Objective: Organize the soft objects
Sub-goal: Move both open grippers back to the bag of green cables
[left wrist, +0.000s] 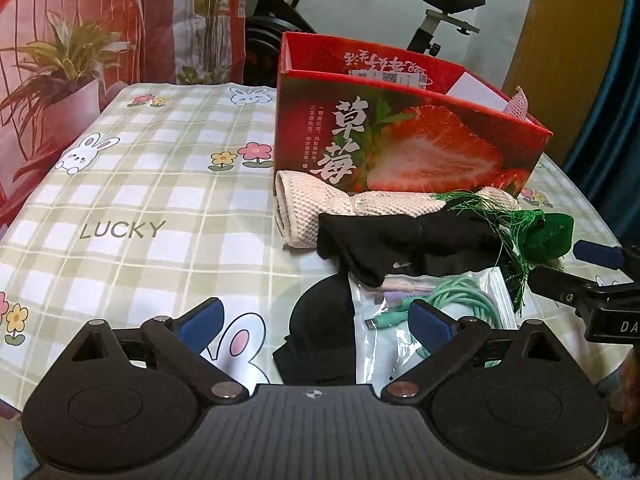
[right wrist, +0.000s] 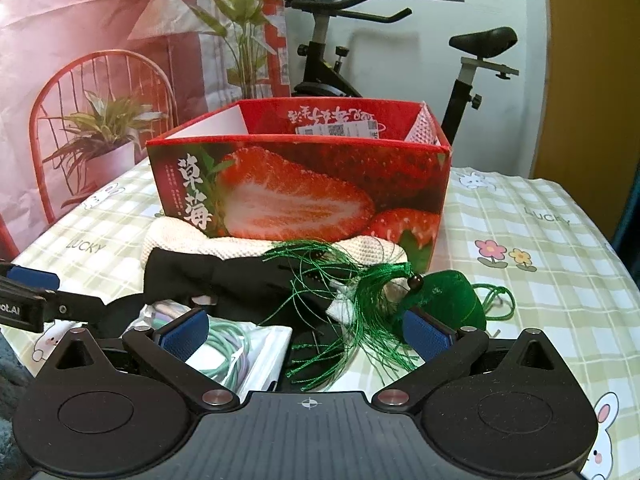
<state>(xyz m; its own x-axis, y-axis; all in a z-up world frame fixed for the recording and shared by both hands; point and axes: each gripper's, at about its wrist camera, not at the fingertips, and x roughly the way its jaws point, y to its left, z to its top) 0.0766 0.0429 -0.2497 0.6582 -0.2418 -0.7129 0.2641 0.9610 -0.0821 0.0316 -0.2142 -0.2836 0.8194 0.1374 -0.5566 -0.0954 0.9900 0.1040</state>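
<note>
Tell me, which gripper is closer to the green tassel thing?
Right. The right gripper is open with the green tassel ornament between its fingers. The left gripper is off to the ornament's left, over the bagged cable.

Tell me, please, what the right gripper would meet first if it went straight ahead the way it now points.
Probably the green tassel, whose threads lie between the open right gripper fingers; behind it the black cloth, then the strawberry box. Depth is uncertain.

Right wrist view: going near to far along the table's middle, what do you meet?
Bagged cables → green tassel → black cloth → cream knitted cloth → strawberry box → exercise bike.
</note>
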